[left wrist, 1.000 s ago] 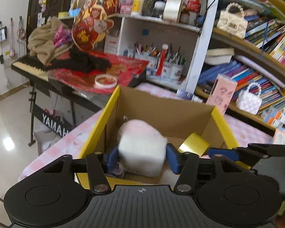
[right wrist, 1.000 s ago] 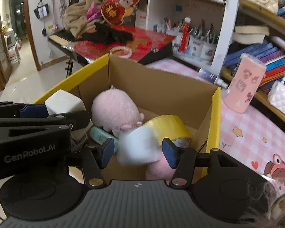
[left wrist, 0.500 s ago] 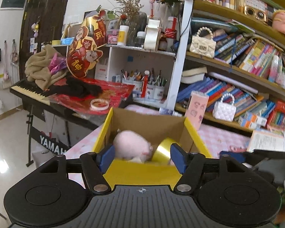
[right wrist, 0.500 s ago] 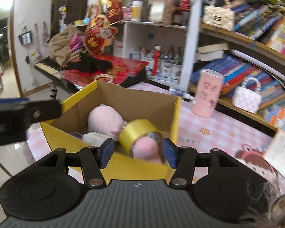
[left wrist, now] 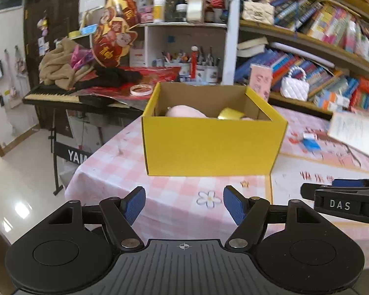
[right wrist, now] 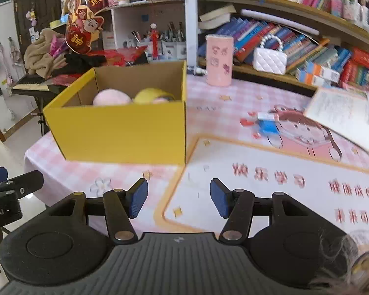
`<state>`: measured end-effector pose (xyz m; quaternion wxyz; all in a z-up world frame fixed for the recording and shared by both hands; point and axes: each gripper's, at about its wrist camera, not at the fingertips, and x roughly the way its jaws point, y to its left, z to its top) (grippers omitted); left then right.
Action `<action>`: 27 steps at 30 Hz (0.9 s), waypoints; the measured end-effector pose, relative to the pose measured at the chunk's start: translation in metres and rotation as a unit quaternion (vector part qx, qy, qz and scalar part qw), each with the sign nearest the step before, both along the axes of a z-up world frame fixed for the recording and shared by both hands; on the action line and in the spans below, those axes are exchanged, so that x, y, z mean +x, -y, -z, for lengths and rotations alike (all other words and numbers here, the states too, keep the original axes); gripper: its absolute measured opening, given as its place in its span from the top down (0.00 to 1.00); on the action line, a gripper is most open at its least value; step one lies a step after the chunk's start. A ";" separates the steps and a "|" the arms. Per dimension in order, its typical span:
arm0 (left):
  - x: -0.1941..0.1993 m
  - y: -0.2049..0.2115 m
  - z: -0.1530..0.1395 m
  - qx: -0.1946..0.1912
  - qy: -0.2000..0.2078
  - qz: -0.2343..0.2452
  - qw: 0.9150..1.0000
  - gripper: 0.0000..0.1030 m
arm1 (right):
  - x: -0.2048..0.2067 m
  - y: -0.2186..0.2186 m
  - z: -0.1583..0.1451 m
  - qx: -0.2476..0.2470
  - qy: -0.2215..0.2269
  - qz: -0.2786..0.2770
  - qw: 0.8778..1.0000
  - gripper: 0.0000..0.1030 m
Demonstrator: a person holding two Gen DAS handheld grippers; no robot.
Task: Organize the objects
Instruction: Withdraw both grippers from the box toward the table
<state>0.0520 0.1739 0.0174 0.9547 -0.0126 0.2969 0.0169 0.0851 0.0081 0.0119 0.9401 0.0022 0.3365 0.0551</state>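
Subsequently, I had drawn the left gripper [left wrist: 184,205] and right gripper [right wrist: 177,198] back from the yellow cardboard box [left wrist: 212,145], both jaws wide apart and empty, their white blocks released inside beside the pink plush toy [right wrist: 112,97] and yellow tape roll [right wrist: 153,95], so I judged that placement complete.

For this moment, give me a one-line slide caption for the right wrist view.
Open right gripper faces a yellow box holding a pink plush and tape roll.
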 end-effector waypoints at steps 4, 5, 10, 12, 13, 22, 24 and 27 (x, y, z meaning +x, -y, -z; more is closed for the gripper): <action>-0.007 0.004 0.002 0.000 -0.001 0.019 1.000 0.29 | -0.019 0.005 0.008 -0.004 -0.011 0.019 1.000 0.47; -0.008 0.006 0.003 -0.001 -0.001 0.024 1.000 0.28 | -0.022 0.006 0.009 -0.006 -0.015 0.024 1.000 0.47; -0.015 0.021 0.007 -0.011 -0.005 0.065 0.998 0.23 | -0.040 0.015 0.012 -0.009 -0.017 0.056 0.998 0.45; -0.017 0.029 0.010 -0.016 -0.011 0.086 0.996 0.23 | -0.047 0.020 0.012 -0.014 -0.017 0.070 0.997 0.44; -0.017 0.034 0.012 -0.018 -0.014 0.097 0.995 0.23 | -0.050 0.022 0.013 -0.016 -0.018 0.077 0.997 0.44; -0.014 0.078 0.019 -0.025 -0.031 0.179 0.983 0.23 | -0.074 0.057 0.015 -0.025 -0.025 0.145 0.989 0.42; -0.011 0.087 0.019 -0.025 -0.033 0.191 0.981 0.23 | -0.076 0.065 0.015 -0.025 -0.026 0.155 0.987 0.42; -0.005 0.102 0.020 -0.024 -0.037 0.202 0.978 0.23 | -0.076 0.078 0.016 -0.025 -0.029 0.165 0.985 0.42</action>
